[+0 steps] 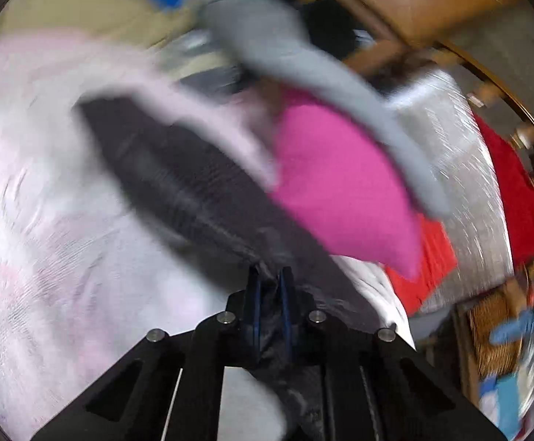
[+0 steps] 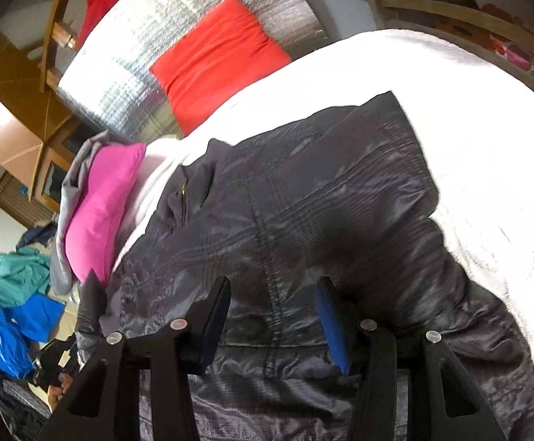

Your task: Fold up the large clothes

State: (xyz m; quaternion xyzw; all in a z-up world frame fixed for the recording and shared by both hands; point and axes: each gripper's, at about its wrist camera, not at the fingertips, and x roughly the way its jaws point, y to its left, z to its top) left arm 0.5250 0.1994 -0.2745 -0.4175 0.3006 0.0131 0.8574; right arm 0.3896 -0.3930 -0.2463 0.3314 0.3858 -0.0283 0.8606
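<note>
Two claws are on my feeds. My left claw is clamped on a fold of the dark jacket, tilted down, its view badly blurred. My right claw angles steeply down over the jacket, jaws apart, the fabric lying between them; I can't tell whether the pads touch it. The jacket is spread on the white bed, beside a pink cushion.
</note>
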